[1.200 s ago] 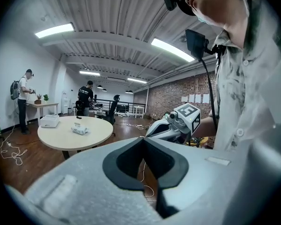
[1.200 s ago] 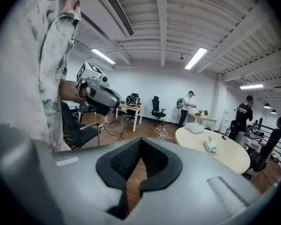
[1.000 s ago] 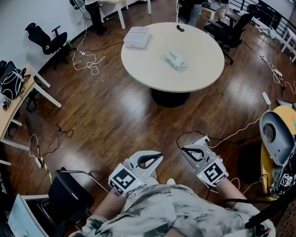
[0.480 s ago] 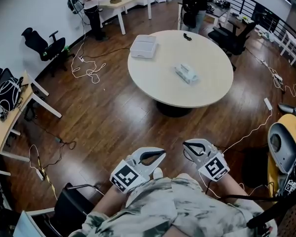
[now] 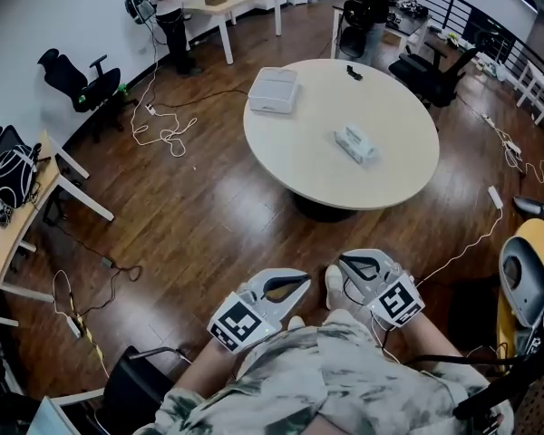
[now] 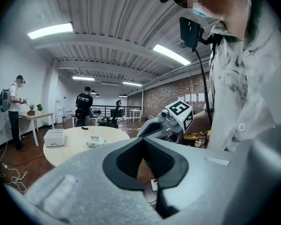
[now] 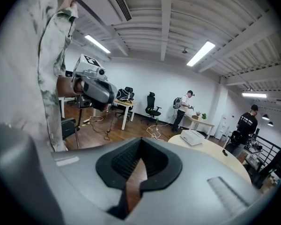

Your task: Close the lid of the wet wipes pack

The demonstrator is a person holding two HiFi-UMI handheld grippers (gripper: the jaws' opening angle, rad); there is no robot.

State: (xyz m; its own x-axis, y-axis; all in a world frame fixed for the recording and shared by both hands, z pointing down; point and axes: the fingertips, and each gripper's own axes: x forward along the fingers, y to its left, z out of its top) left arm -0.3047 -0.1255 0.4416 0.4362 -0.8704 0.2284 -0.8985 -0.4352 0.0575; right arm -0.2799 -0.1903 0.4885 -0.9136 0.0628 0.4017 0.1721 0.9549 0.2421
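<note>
Clenched on nothing, the left gripper [image 5: 301,280] and right gripper [image 5: 343,263] are carried low against the person's body, well short of the round table [image 5: 299,157]. This is probably just a carrying posture for walking up. The wet wipes pack [image 5: 356,143] lies near the table's middle.

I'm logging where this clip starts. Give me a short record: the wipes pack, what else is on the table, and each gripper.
wipes pack: on the round table, no gripper near; lid state too small to tell
also on table: white box, small dark item
left gripper: closed, empty, held close to the person
right gripper: closed, empty, held close to the person
</note>
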